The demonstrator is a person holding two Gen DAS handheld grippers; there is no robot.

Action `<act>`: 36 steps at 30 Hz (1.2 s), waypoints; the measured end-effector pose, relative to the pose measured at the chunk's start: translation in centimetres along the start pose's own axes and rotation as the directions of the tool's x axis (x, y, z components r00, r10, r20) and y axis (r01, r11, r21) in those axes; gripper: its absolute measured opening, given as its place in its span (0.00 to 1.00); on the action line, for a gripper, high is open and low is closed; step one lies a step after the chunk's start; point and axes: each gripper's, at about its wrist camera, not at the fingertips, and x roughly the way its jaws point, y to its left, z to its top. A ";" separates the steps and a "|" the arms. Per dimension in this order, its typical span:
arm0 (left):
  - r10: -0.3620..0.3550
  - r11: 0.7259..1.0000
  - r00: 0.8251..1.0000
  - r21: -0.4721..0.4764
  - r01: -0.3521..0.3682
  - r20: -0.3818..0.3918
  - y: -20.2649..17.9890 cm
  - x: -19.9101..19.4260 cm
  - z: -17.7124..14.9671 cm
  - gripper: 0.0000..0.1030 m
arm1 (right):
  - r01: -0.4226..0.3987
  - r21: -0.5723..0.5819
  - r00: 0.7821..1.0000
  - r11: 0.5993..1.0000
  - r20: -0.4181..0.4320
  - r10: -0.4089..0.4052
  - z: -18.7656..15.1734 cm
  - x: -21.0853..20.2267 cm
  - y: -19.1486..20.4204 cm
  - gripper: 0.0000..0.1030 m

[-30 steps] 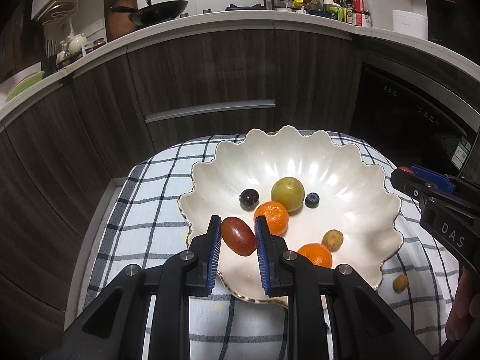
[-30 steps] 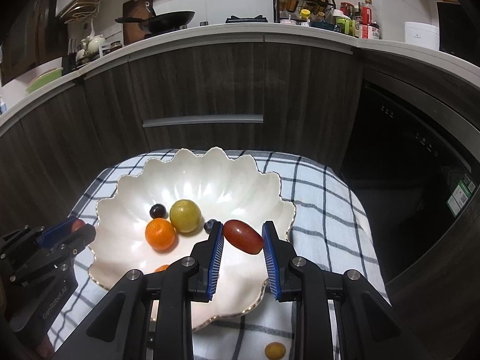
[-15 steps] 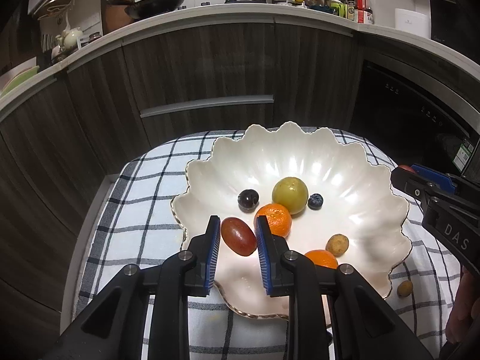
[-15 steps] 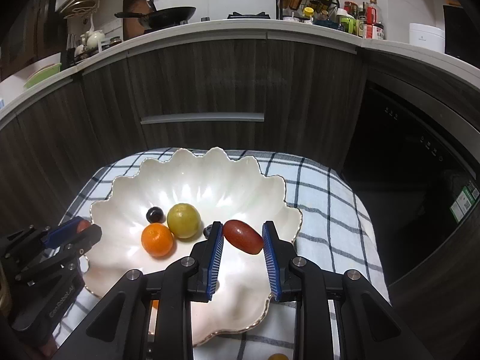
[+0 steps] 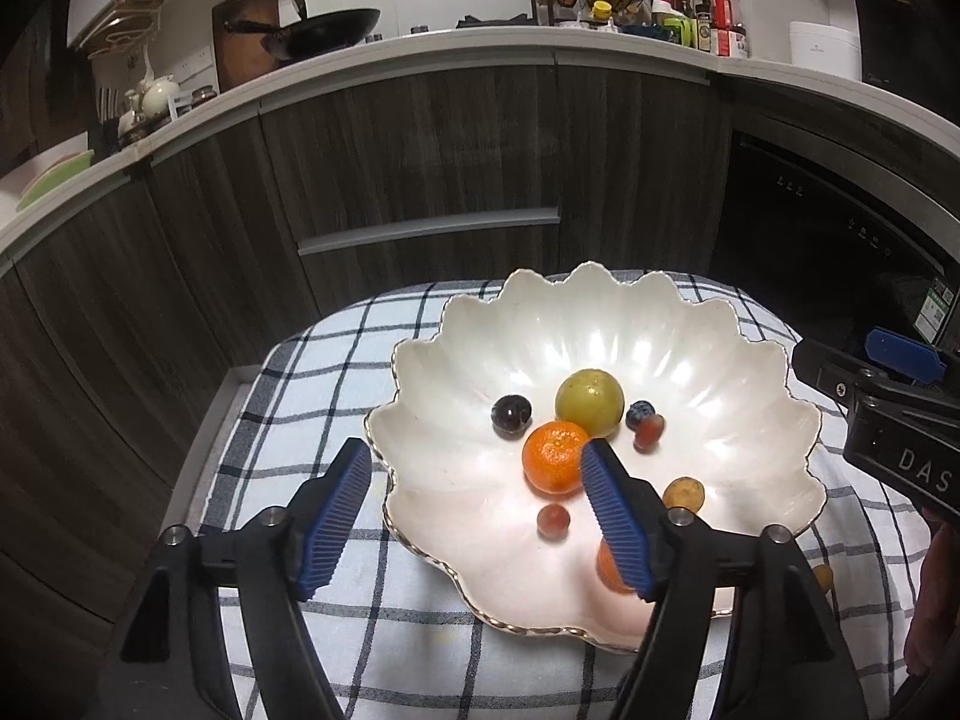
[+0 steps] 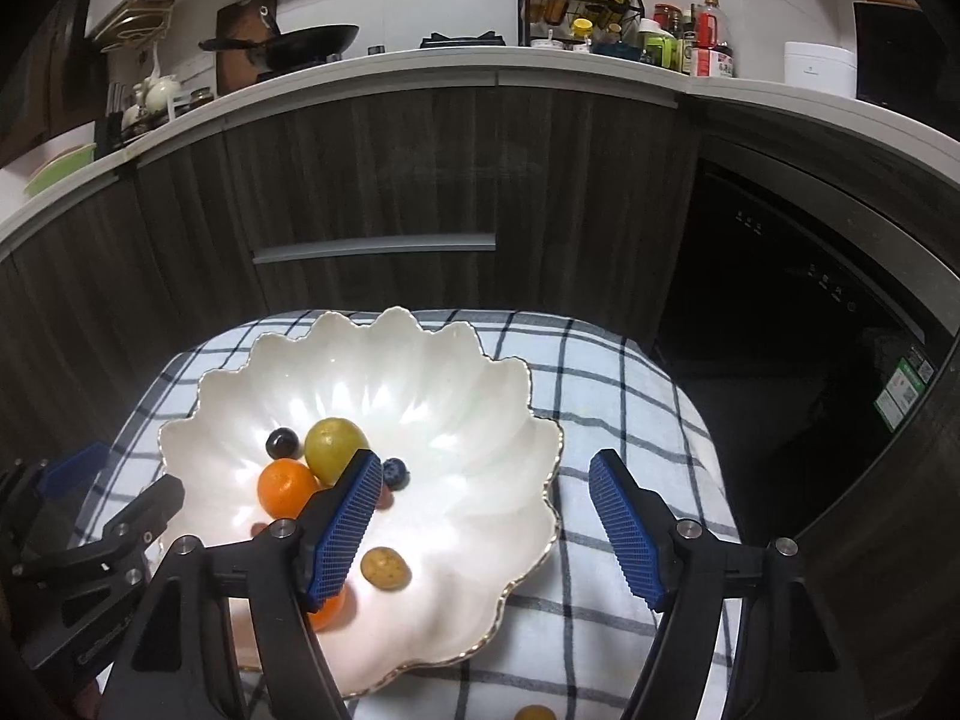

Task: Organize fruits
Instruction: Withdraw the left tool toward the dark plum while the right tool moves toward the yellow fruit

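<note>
So the fruit is all sitting in our scalloped white bowl [image 5: 708, 324], which rests on the checked cloth [image 5: 336, 372] covering the table. In the middle there's a yellow-green round fruit [image 5: 589, 402] with a mandarin [image 5: 555, 456] touching its near side, a dark grape [image 5: 512, 414] off to its left, and a blueberry [image 5: 639, 414] on its right with a small reddish fruit [image 5: 649, 433] right against it. Another small red one [image 5: 552, 520] lies nearer the rim, close to a little tan fruit [image 5: 684, 494]. A second orange fruit [image 5: 611, 567] peeks out behind our blue pad.

Our left gripper [image 5: 474, 516] hangs over the bowl's near-left edge, jaws wide apart and nothing between them. Our right gripper [image 6: 486, 525] is the same deal: jaws spread wide, empty, over the bowl's right side. One more small yellowish fruit [image 6: 534, 713] sits on the cloth outside the bowl, near the bottom of the right wrist view.

Behind it all are dark wood cabinets [image 6: 420, 180] and a counter with a wok [image 6: 300, 42] and a spice rack [image 6: 576, 6].
</note>
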 end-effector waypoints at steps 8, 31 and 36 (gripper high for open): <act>-0.012 1.000 1.000 -0.003 0.012 0.019 -0.3 -1.4 0.5 0.74 | 0.010 0.006 1.000 1.000 0.014 -0.011 0.1 -1.2 -0.6 0.70; -0.039 0.999 0.999 0.007 0.039 0.033 -3.1 -5.4 -1.7 0.75 | 0.035 0.032 0.999 0.999 0.025 -0.036 -2.1 -4.9 -3.6 0.70; -0.043 0.999 0.999 0.005 0.043 0.025 -3.3 -5.8 -2.5 0.75 | 0.038 0.032 0.999 0.999 0.014 -0.038 -3.2 -5.1 -3.9 0.70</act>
